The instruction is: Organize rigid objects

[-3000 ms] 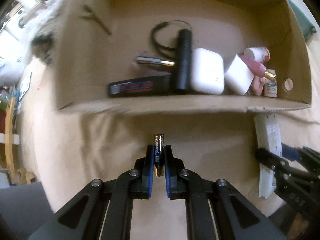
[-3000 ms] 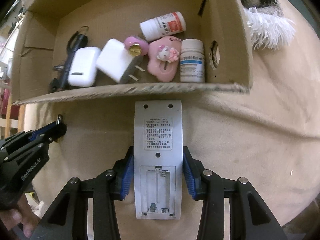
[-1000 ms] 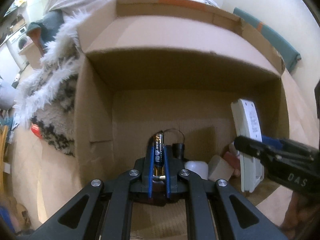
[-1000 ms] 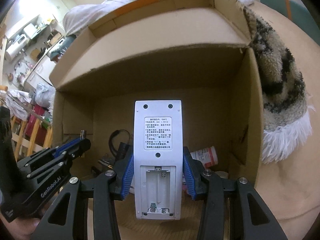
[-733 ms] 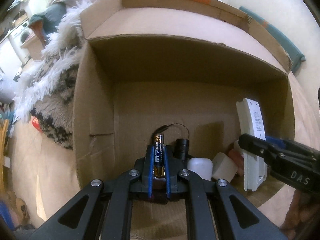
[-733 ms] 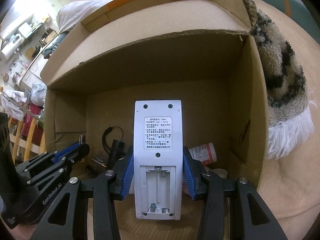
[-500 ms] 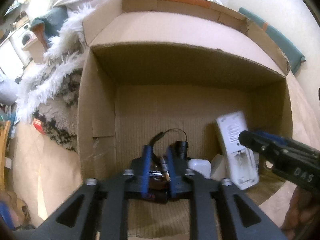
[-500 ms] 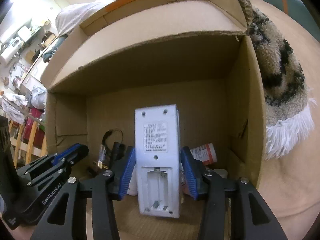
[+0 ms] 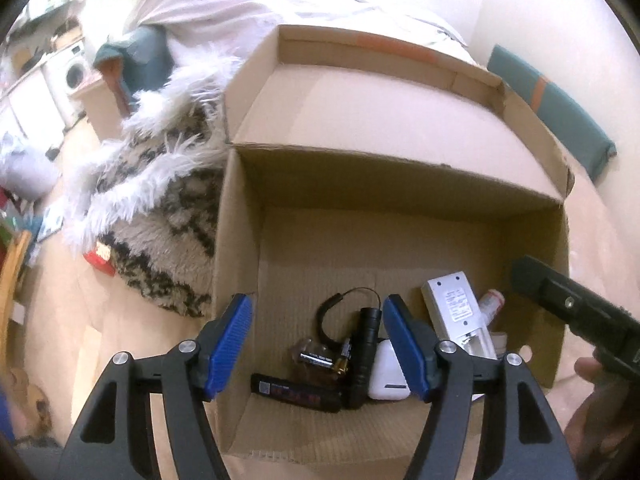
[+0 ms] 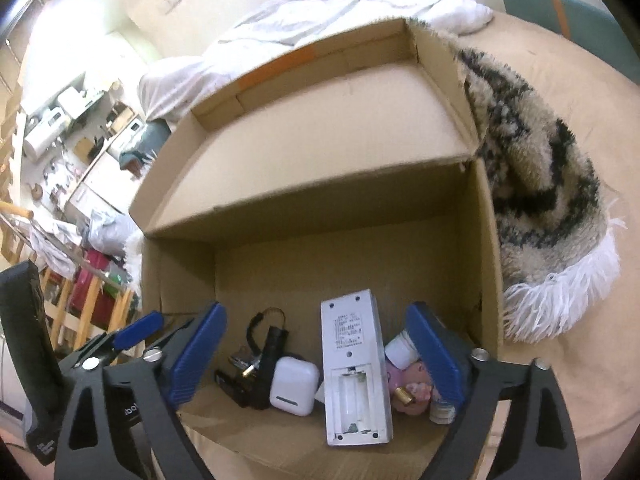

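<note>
The battery (image 9: 320, 357) and the remote (image 10: 355, 372) lie inside the cardboard box (image 9: 240, 240), the battery left of the flashlight (image 9: 366, 344). Withdraw both claws straight up, clear of the box walls. Left claw (image 9: 316, 344) and right claw (image 10: 316, 360) hover above the near edge, jaws spread wide, empty.

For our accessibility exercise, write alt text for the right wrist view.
An open right claw hovers over a cardboard box where a white remote lies back-up, its battery bay empty. Beside it sit a white earbud case, a black flashlight and a pink toy.
</note>
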{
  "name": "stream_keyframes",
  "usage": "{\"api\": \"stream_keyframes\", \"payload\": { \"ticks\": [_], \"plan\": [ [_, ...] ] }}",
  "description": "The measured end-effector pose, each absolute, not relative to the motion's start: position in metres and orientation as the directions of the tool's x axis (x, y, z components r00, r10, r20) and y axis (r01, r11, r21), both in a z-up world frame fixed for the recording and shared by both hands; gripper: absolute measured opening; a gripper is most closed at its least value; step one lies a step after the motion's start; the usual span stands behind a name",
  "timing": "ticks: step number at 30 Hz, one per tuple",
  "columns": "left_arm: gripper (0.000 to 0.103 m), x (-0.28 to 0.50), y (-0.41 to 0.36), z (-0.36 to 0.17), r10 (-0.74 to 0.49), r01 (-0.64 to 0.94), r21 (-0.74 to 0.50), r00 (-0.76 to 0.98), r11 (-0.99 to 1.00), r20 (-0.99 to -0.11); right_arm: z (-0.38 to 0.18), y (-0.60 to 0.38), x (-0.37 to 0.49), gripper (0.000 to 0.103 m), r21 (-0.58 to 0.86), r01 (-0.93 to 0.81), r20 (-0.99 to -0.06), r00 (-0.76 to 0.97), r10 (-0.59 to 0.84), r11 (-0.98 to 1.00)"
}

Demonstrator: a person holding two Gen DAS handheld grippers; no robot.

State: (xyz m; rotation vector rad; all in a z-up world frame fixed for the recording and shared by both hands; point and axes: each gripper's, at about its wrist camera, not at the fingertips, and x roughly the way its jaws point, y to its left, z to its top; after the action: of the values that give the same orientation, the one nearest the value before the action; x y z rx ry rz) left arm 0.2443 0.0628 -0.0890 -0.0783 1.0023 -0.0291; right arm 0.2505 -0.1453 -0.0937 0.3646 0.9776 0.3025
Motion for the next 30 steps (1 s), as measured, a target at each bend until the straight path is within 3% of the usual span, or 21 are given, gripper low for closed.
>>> {"api": "stream_keyframes", "payload": {
  "ticks": [16,26,30],
  "plan": [
    [0.067,0.195,0.095,-0.069,-0.062,-0.090,-0.116,0.460,0.989,-0.886,-0.072,-0.157,0.198,0.103,0.384,-0.064,-0.758,0.548,0.354,0.921],
    [0.096,0.137,0.112,-0.040,-0.055,-0.064,-0.104,0.526,0.993,-0.849,-0.045,-0.143,0.140,0.103,0.333,-0.095,-0.746,0.582,0.324,0.938],
    [0.099,0.113,0.115,-0.024,-0.003,-0.048,-0.042,0.617,0.998,-0.787,-0.027,-0.140,0.117,0.103,0.239,-0.083,-0.726,0.646,0.235,0.967]
  ]
}}
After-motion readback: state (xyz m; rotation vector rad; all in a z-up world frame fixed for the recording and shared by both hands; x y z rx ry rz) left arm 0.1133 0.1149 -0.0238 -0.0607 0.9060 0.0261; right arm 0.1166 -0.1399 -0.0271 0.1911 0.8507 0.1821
